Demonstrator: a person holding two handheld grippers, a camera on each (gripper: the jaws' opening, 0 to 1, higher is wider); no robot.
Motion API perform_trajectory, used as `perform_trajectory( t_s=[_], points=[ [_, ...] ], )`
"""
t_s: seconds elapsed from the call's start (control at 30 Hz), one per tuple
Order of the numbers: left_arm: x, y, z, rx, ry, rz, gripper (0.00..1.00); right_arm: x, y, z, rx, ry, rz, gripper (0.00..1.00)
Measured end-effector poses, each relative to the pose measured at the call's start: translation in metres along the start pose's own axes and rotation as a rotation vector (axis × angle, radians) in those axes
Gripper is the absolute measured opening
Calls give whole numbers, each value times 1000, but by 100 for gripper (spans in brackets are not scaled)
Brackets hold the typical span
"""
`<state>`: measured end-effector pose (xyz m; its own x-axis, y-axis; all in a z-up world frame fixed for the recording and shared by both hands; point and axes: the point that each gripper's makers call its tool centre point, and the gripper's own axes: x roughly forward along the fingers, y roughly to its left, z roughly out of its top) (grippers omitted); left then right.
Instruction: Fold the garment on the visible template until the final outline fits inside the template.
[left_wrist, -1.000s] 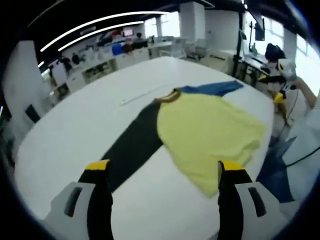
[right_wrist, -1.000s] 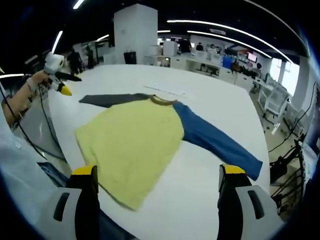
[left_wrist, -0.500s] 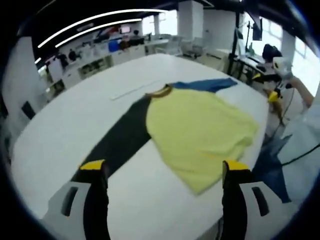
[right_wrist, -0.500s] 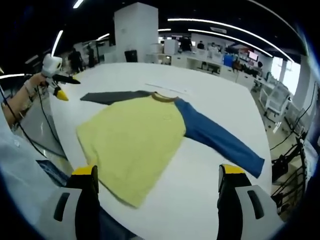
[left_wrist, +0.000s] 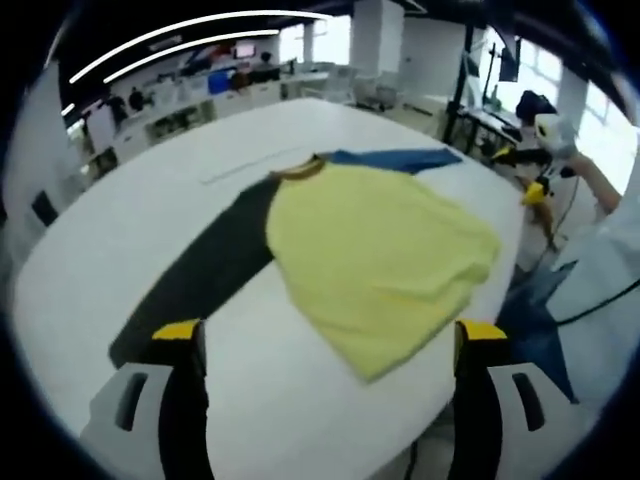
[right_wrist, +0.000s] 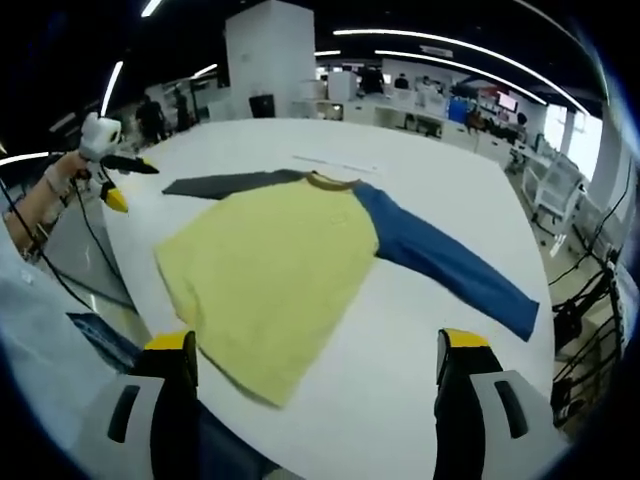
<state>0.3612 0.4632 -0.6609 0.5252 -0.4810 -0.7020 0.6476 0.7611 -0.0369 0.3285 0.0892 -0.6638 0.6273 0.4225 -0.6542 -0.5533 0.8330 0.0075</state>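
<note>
While spread flat, the garment (right_wrist: 270, 265) shows mismatched sleeves.

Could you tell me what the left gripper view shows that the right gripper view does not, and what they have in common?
The left gripper view shows the dark grey sleeve along its whole length, running toward the left gripper, whose jaws stand apart. The right gripper view shows the blue sleeve stretched out in full toward the right gripper, also with jaws apart. Both show the garment lying flat and unfolded on the white table, its yellow body and brown collar, and the far gripper held up beside the table.
</note>
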Motion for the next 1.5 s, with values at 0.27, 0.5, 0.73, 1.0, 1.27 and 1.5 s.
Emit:
perform_trajectory(
  t_s=[0.27, 0.5, 0.73, 1.0, 1.27, 1.5],
  points=[
    [11, -14, -14, -23, 29, -37, 99, 5, 1, -11, 14, 18, 8, 98],
    [23, -35, -34, -65, 66, -93, 95, 10, -1, -24, 38, 38, 13, 97],
    [32, -52, -52, -99, 99, -123, 90, 14, 2, -37, 53, 68, 23, 95],
    [36, -63, -66, -137, 124, -136, 81, 18, 13, -45, 52, 86, 64, 89],
    [38, -67, -76, -135, 144, -141, 60, 19, 21, -55, 58, 112, 91, 80],
    [42, -68, -86, -124, 181, -136, 54, 19, 28, -63, 64, 127, 112, 71]
  ],
)
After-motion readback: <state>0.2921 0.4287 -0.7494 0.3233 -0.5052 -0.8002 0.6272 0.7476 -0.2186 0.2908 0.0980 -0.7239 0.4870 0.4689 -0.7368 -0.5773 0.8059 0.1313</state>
